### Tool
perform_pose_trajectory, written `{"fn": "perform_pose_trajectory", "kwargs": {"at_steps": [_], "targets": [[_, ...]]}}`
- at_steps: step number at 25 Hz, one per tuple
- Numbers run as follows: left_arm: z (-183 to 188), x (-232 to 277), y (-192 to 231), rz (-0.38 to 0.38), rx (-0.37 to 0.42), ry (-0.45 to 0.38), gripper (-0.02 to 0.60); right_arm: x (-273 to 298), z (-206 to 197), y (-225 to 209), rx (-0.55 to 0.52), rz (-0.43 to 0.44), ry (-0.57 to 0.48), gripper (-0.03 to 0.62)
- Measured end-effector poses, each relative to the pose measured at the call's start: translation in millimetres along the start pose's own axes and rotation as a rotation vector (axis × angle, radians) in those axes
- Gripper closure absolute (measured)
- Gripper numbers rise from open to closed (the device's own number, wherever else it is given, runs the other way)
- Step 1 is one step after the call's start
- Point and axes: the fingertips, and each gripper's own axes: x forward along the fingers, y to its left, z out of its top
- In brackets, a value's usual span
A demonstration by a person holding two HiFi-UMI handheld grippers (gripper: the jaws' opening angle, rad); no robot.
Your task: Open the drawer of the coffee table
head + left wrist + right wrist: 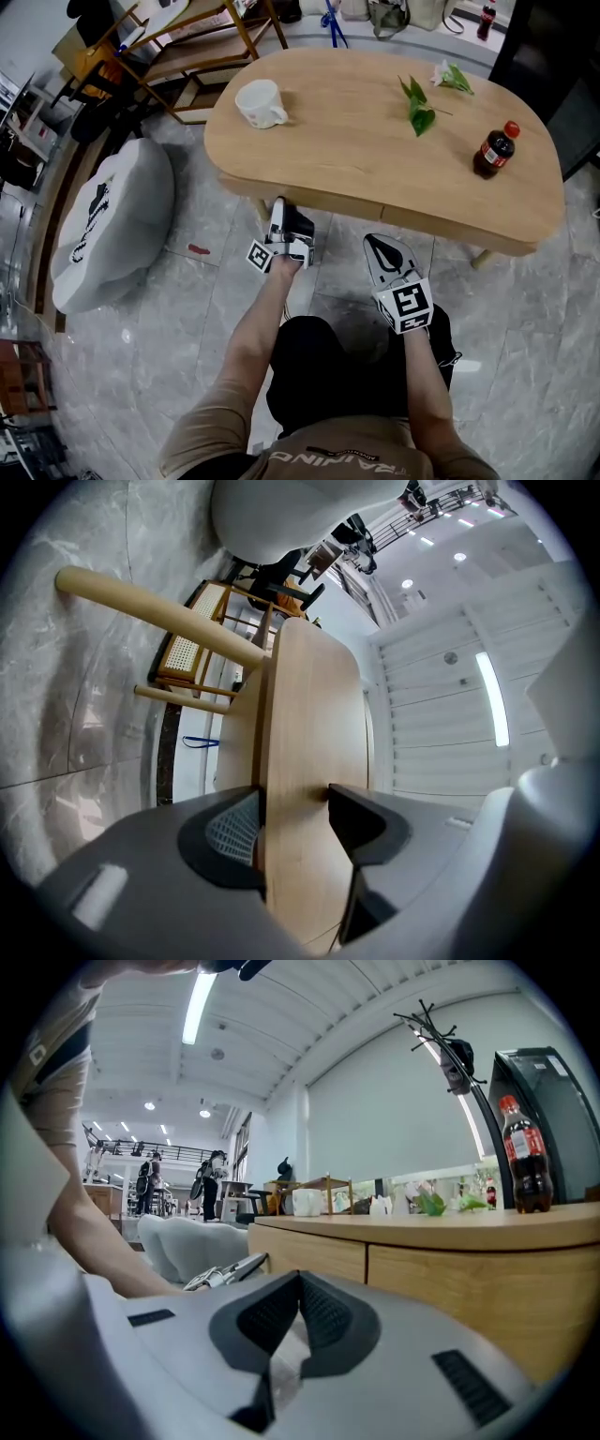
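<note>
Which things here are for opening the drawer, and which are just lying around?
For the job: coffee table, its drawer front, left gripper, jaws closing around that front.
Just lying about: mug, cola bottle, leaves, grey cushion; right gripper idle, shut.

The only print that can be read stands on the person's brown shirt (328, 459), at the bottom edge of the head view, well below the pale wooden oval coffee table (356, 141). It is in white capital letters, seen upside down, and they seem to spell "TRAINING". The dark cola bottle with red cap and red label (494, 150), on the right end of that table, has label print too small to read in any view.
</note>
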Motion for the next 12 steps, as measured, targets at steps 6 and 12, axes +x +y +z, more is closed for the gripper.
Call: {"fn": "perform_pose_trajectory", "kwargs": {"at_steps": [6, 12], "targets": [[-1.5, -12.1, -7.6, -0.032, 0.002, 0.031, 0.370, -4.7, 5.7, 11.6, -0.041, 0.050, 0.007, 0.589], [-5.1, -26.0, -20.8, -0.038, 0.003, 0.036, 0.377, -16.5, 30.5, 9.7, 0.009, 0.024, -0.024, 0.589]]}}
